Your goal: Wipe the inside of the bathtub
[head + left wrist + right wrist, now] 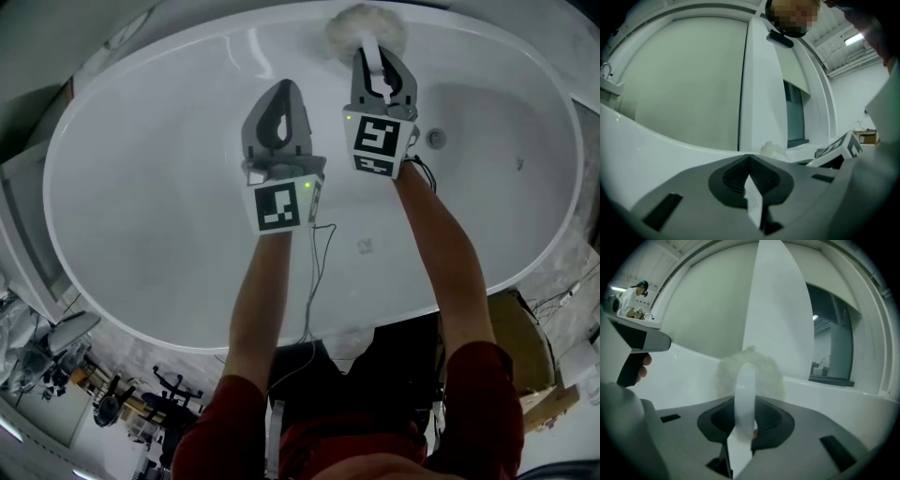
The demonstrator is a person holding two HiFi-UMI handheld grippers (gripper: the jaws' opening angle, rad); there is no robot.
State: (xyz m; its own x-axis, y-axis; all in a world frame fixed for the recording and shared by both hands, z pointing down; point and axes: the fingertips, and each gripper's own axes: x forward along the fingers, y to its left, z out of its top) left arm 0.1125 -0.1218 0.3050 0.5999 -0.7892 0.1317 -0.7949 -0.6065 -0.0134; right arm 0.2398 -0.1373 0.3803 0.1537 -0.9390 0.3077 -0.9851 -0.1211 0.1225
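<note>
A white oval bathtub fills the head view. My right gripper is shut on the white handle of a fluffy round scrubber, whose head rests against the tub's far wall near the rim. In the right gripper view the fluffy scrubber head sits just past the jaws against the white tub wall. My left gripper hovers inside the tub to the left of the right one, jaws shut with nothing between them. The scrubber head shows small beyond the left gripper.
The overflow fitting sits on the tub wall right of my right gripper. A cable hangs from the left gripper over the near rim. Clutter and a cardboard box lie on the floor outside the tub.
</note>
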